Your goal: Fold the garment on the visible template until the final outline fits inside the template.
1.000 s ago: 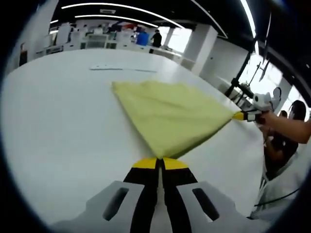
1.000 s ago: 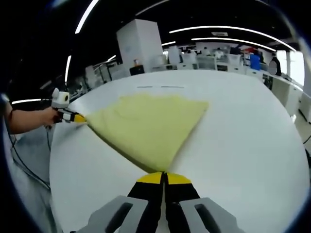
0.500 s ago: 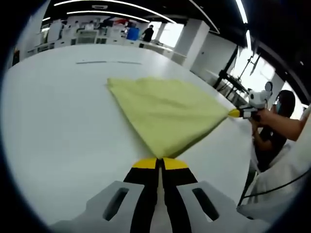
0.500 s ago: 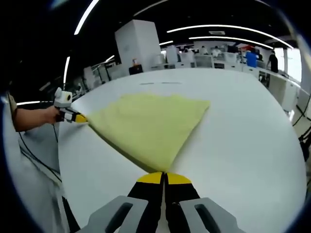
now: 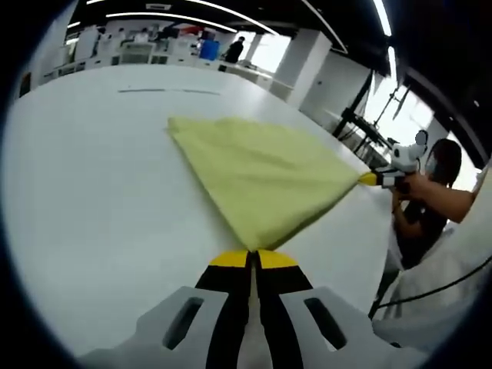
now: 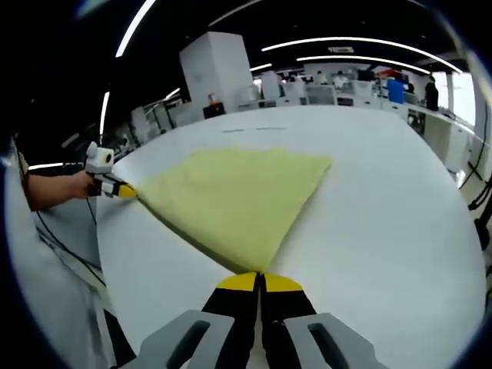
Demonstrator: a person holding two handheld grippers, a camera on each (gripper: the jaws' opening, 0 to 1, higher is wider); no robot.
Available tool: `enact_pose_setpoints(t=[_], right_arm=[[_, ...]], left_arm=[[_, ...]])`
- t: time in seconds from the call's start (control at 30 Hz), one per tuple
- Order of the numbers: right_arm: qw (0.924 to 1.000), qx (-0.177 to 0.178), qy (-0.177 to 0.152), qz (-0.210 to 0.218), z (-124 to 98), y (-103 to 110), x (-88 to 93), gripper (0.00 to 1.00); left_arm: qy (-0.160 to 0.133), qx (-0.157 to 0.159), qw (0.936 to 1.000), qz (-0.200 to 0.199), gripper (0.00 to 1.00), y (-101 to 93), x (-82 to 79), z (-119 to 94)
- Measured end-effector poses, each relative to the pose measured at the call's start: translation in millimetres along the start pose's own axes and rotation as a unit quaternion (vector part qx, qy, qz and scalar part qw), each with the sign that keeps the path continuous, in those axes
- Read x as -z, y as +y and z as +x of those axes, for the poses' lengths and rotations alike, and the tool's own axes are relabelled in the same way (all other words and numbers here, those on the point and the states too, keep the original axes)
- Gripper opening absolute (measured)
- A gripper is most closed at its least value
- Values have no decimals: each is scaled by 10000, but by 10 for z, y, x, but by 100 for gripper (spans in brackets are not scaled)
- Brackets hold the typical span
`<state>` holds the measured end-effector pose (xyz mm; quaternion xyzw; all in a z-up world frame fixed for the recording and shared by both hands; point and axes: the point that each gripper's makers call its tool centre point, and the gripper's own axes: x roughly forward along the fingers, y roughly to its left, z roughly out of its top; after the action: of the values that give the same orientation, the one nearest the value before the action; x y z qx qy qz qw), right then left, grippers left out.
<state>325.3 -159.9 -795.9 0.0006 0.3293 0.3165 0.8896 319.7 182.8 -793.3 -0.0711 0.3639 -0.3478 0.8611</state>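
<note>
A yellow-green garment (image 5: 261, 173) lies spread and pulled taut over the white table (image 5: 84, 192). My left gripper (image 5: 251, 254) is shut on its near corner. Off to the right, the right gripper (image 5: 367, 180) pinches the other corner, held by a person's hand. In the right gripper view the same garment (image 6: 234, 192) fans away from my right gripper (image 6: 259, 275), which is shut on a corner. The left gripper (image 6: 127, 191) holds the far left corner there. Faint template lines (image 5: 165, 91) mark the table beyond the cloth.
The table's edge (image 5: 380, 254) drops off at the right, where a person (image 5: 430, 196) and cables stand. Desks, a white pillar (image 6: 215, 73) and people fill the room behind. Bare white table surface (image 6: 392, 207) stretches right of the cloth.
Both views have shifted slightly with the hands, toward the table edge. The garment stays stretched between the two grippers, both grips unchanged.
</note>
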Motion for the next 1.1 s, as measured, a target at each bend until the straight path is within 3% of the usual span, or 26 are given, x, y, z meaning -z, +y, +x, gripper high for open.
enact_pose_setpoints(t=[0.47,0.7,1.1], right_arm=[[9999,-8,-132,-18,-108,19,-70,0],[9996,-45,-276,-7,-244,66,-170,12],[9995,-129,-290,-88,-466,174,-240,42]], left_arm=[[-252,17,9997,-26,0,-42,-129,-161],[-425,54,9991,-52,4,-89,-203,-336],[-517,34,9986,105,14,-304,-298,-629]])
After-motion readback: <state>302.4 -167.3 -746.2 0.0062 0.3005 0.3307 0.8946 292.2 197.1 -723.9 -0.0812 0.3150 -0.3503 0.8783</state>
